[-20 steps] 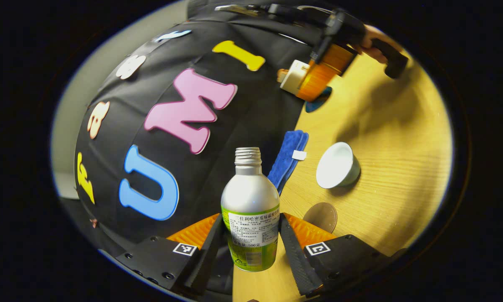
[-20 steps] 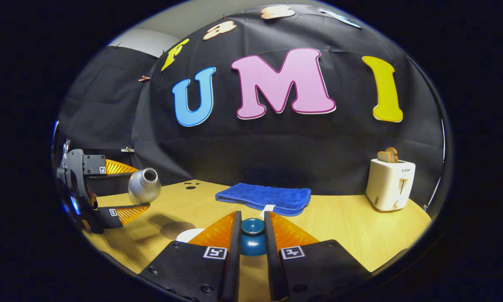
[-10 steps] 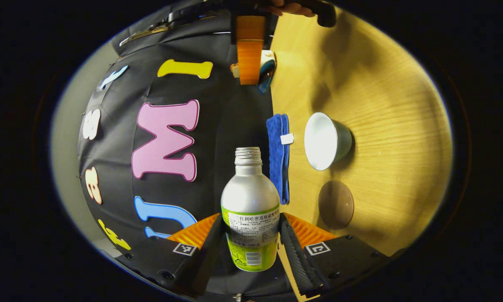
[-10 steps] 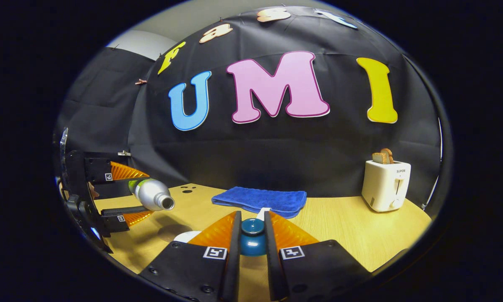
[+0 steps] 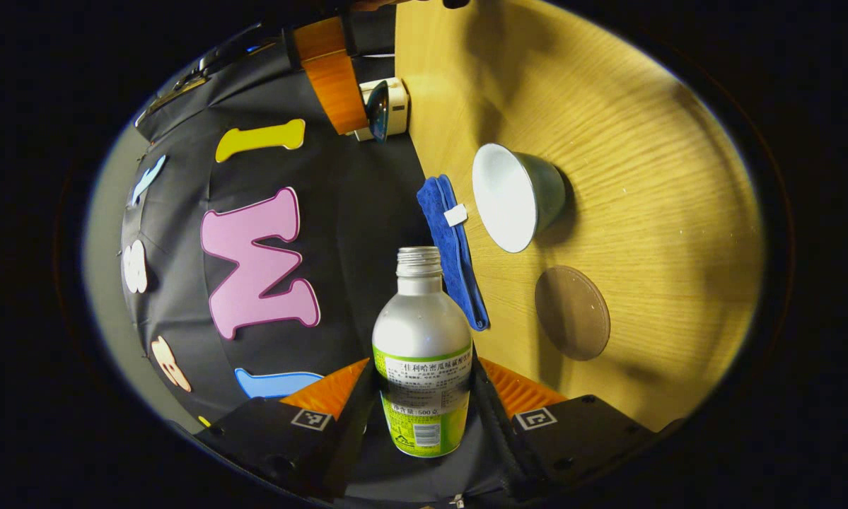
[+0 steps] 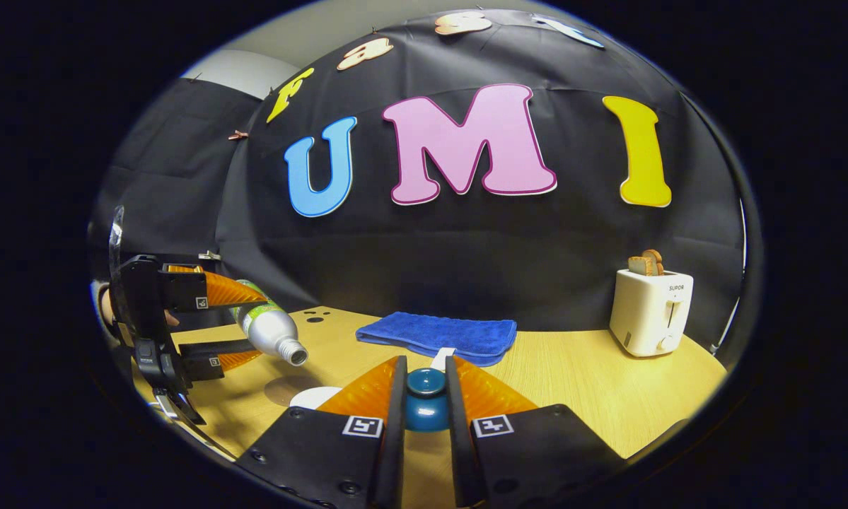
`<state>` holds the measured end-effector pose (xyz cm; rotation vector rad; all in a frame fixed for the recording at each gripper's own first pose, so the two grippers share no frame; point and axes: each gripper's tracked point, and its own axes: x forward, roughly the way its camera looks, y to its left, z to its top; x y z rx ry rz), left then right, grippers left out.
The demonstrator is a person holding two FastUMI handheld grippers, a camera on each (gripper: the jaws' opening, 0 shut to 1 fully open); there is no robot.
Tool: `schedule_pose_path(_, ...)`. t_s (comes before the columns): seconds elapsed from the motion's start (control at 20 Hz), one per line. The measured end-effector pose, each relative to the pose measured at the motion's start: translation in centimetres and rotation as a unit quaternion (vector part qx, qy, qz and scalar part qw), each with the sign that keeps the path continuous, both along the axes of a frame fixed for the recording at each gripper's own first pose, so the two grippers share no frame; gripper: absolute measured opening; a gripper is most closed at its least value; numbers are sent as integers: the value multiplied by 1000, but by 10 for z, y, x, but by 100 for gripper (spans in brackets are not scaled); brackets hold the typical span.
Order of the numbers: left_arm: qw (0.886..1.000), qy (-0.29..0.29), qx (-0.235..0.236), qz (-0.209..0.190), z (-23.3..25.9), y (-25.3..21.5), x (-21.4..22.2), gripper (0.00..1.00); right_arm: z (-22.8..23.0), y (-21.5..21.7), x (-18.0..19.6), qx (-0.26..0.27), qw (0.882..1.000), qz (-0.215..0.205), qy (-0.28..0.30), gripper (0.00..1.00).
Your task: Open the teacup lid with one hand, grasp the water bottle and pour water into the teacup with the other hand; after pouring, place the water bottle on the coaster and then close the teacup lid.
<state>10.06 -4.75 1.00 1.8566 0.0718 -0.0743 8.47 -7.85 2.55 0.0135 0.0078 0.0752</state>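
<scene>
My left gripper [image 5: 422, 373] is shut on the silver water bottle [image 5: 422, 332] with a green label; its neck is uncapped. In the right gripper view the left gripper [image 6: 257, 324] holds that bottle [image 6: 274, 330] tilted past level, mouth pointing down and right above the table. The teacup [image 5: 515, 194], white inside, stands uncovered on the wooden table, and its rim [image 6: 312, 397] shows just left of my right fingers. A round brown coaster [image 5: 572, 311] lies bare beside the cup. My right gripper [image 6: 425, 375] is shut on the blue teacup lid [image 6: 425, 403], held above the table.
A folded blue towel [image 6: 441, 336] lies by the black wall. A white toaster [image 6: 650, 311] with toast stands at the table's right. The wooden table [image 5: 643, 184] stretches beyond the cup. One finger [image 5: 332, 81] of the other gripper, with the lid [image 5: 378, 109], shows far off.
The left gripper has tipped the bottle from about level to mouth-down, towards the teacup. The right gripper and the lid have barely moved.
</scene>
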Motion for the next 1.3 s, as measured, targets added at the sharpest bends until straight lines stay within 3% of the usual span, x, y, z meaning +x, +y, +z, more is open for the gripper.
schedule_pose_path(0.7, 996, -15, 90, -19, 22, -8, 3, 79, -3, -4, 2, -3, 1000, -4, 3, 31)
schedule_pose_path(1.3, 975, -28, 213, -49, 50, -23, 7, 79, -3, -3, 2, -2, 1000, -3, 3, 31)
